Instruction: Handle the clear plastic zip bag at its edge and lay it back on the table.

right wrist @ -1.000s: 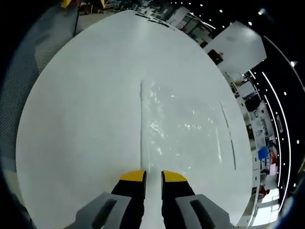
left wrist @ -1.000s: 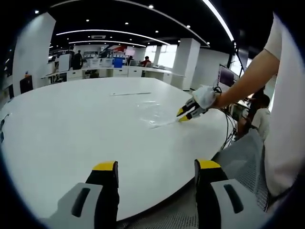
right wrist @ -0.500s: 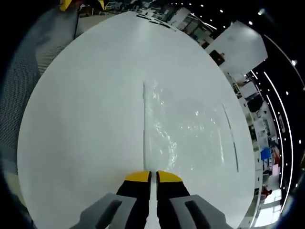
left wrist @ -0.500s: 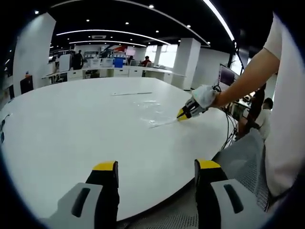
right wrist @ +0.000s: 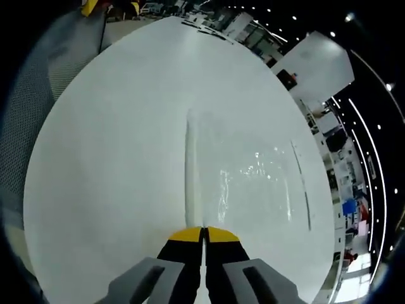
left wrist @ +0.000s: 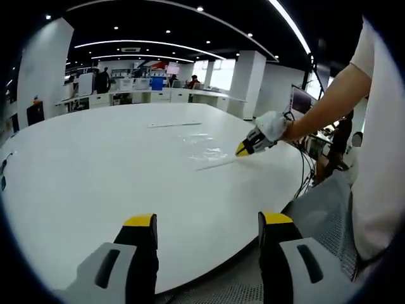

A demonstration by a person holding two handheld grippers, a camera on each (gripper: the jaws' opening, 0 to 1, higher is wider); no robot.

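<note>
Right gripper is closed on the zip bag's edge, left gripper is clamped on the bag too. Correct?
Half right. The right gripper is shut on the edge of the zip bag, as the right gripper view shows. The left gripper is not on the bag: in the left gripper view its jaws stand open, holding nothing, near the table edge, well apart from the bag.

I can read no text, label, brand or number anywhere from here. The red, white and blue panel [left wrist: 152, 66] on the far wall of the room (seen from my left gripper view) is too small and blurred to make out any letters, and the dark screen [left wrist: 300, 101] off to the right shows nothing I can read.
</note>
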